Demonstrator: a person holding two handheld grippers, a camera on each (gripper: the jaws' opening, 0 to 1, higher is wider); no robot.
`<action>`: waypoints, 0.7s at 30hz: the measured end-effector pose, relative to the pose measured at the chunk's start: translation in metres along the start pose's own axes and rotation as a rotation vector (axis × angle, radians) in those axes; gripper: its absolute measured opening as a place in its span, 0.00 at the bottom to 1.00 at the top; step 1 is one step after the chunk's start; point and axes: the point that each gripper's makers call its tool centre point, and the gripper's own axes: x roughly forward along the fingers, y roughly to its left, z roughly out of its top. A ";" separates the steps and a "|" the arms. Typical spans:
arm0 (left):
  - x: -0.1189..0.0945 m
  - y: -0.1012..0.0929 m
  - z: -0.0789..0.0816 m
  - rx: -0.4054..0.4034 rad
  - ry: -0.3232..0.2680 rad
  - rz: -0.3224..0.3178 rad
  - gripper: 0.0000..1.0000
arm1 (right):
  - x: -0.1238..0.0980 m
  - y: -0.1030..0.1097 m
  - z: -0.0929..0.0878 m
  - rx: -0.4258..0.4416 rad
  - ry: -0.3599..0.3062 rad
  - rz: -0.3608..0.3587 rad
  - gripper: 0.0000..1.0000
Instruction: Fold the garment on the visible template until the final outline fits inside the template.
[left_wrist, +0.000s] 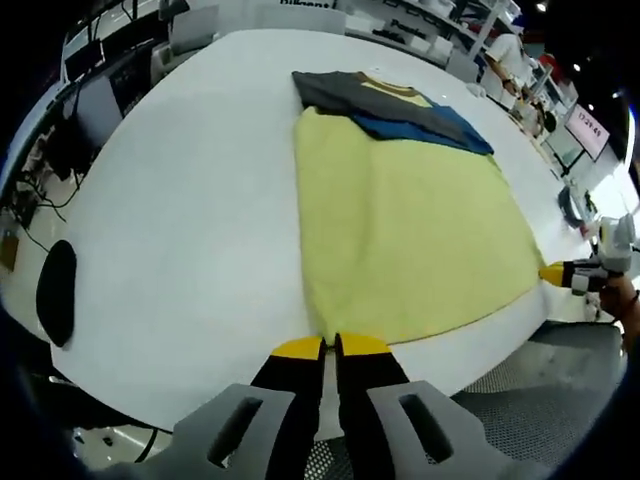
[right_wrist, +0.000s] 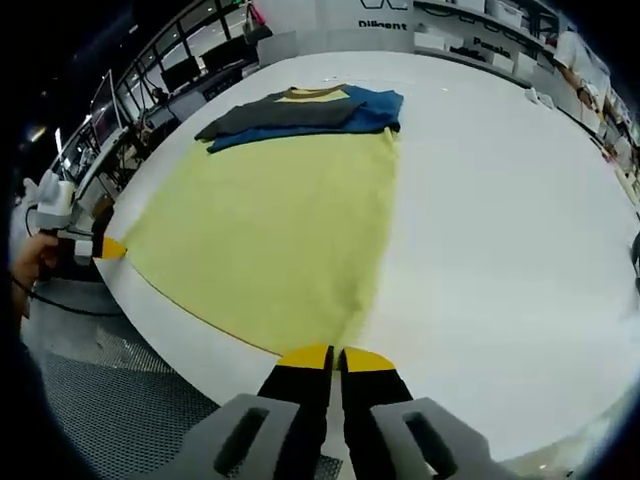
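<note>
A yellow garment (left_wrist: 400, 220) lies flat on the white table (left_wrist: 180, 220), with its grey sleeve (left_wrist: 340, 90) and blue sleeve (left_wrist: 430, 128) folded across the far end. My left gripper (left_wrist: 331, 346) is shut at the near hem corner, pinching the fabric edge. In the same view my right gripper (left_wrist: 556, 273) holds the other hem corner at the right. In the right gripper view the garment (right_wrist: 270, 210) stretches away from my right gripper (right_wrist: 336, 356), shut on its hem corner. The left gripper (right_wrist: 110, 247) sits at the far-left corner there.
A black oval pad (left_wrist: 57, 292) lies near the table's left edge. A hand (right_wrist: 30, 262) holds the left gripper beside the table rim. Metal mesh flooring (right_wrist: 110, 400) lies below the near edge. Desks with monitors (right_wrist: 190, 75) stand beyond the table.
</note>
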 end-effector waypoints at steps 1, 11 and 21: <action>0.000 0.000 0.000 0.003 0.000 -0.002 0.04 | 0.000 0.000 0.000 -0.003 0.003 -0.001 0.00; -0.002 -0.002 0.000 0.058 -0.023 -0.003 0.03 | -0.001 0.000 -0.001 -0.021 0.004 -0.004 0.00; -0.012 -0.005 0.001 0.125 -0.031 -0.016 0.02 | -0.010 0.000 0.001 -0.041 0.010 0.001 0.00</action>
